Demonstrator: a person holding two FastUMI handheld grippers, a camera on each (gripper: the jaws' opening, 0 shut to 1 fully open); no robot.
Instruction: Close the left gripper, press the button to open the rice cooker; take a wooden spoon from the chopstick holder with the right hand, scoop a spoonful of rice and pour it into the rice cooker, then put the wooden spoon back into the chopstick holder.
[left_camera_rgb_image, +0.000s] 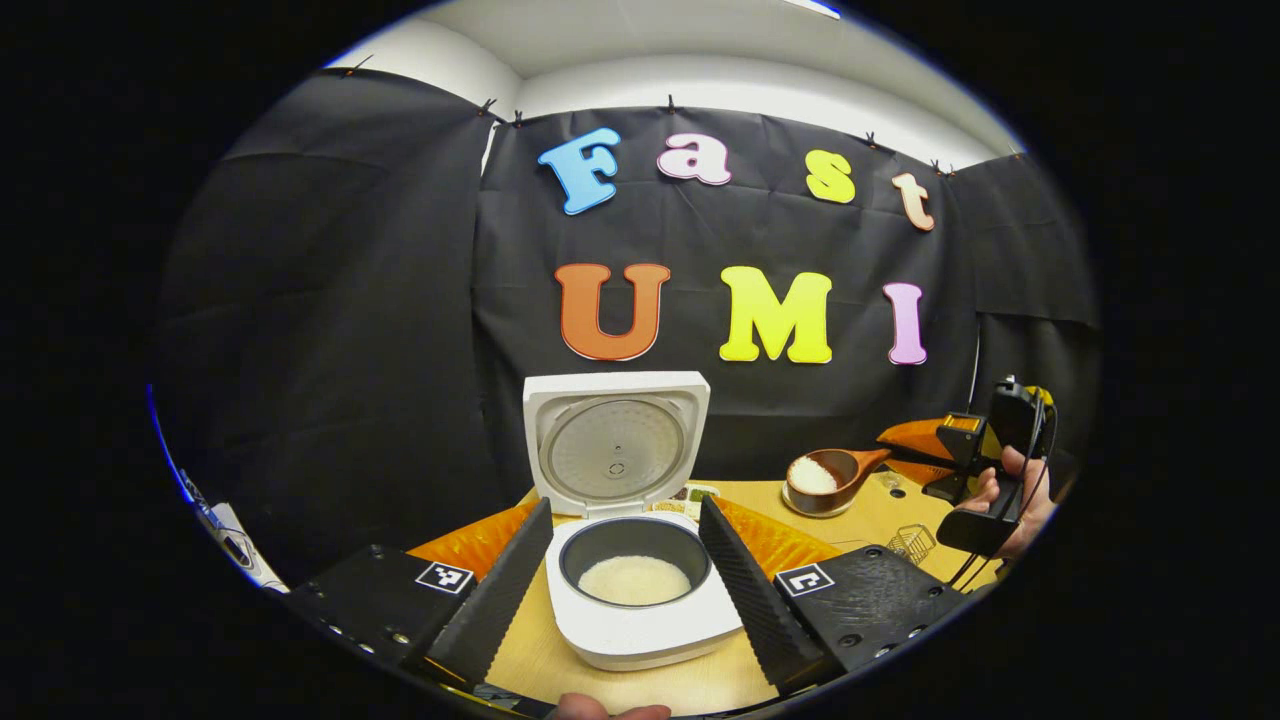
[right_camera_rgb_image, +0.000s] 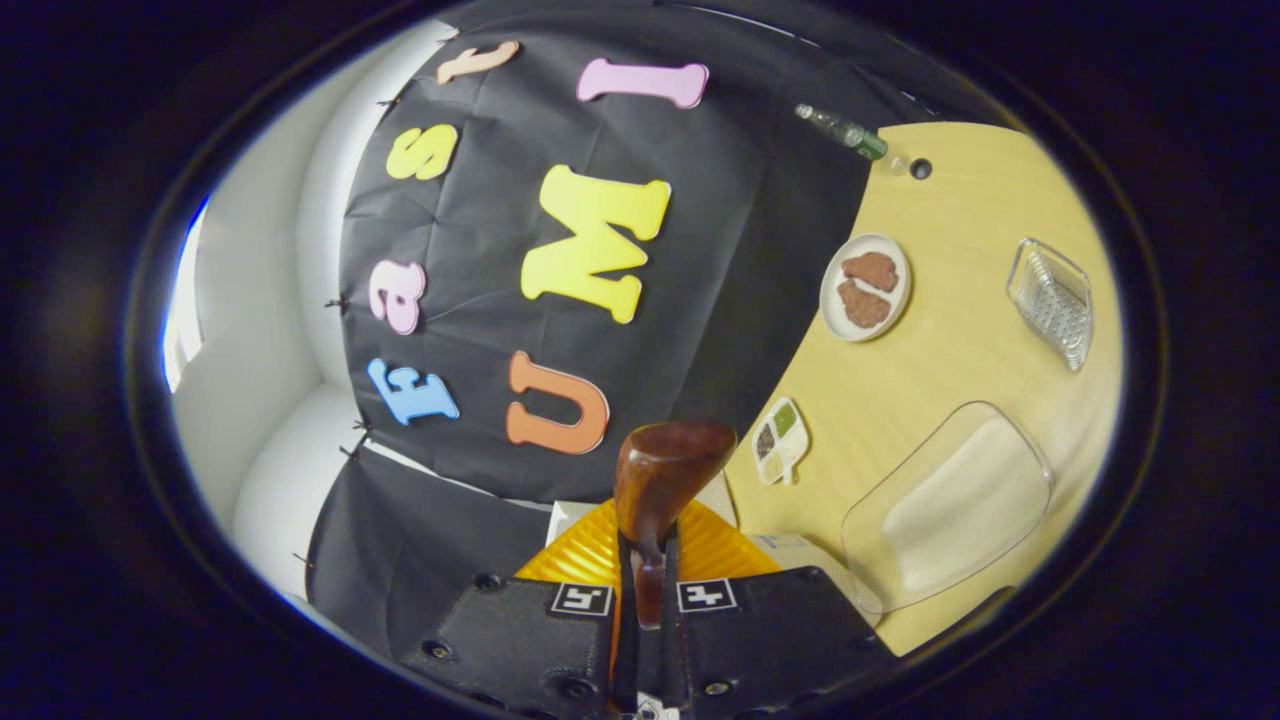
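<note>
- Currently the rice cooker (left_camera_rgb_image: 640, 580) stands on the wooden table (left_camera_rgb_image: 690, 685) with its lid (left_camera_rgb_image: 615, 440) swung up and back; the dark inner pot (left_camera_rgb_image: 634, 560) holds a low layer of white rice (left_camera_rgb_image: 634, 580).
- Left gripper (left_camera_rgb_image: 625, 570): fingers spread wide, one on each side of the cooker body, touching nothing; released.
- Right gripper (right_camera_rgb_image: 647, 600): fingers pressed tight on the handle of the wooden spoon (right_camera_rgb_image: 660, 480), clenched on it. In the right gripper view the underside of the bowl points away from the camera, toward the booth wall.
- In the left gripper view the same spoon shows off to the right of the cooker, bowl level and heaped with white rice (left_camera_rgb_image: 812, 476), held above the table by the right gripper, with a hand (left_camera_rgb_image: 1010, 495) around that gripper's body.
- Wire basket (left_camera_rgb_image: 910, 543) sits on the table near the right edge, below that hand.
- Right gripper view, table items: plate (right_camera_rgb_image: 866, 288) with two brown pieces, small divided dish (right_camera_rgb_image: 780, 440), clear plastic lid or tray (right_camera_rgb_image: 950, 505), ribbed clear dish (right_camera_rgb_image: 1050, 300), bottle (right_camera_rgb_image: 842, 130) lying at the far edge.
- Chopstick holder: cannot tell which item it is.
</note>
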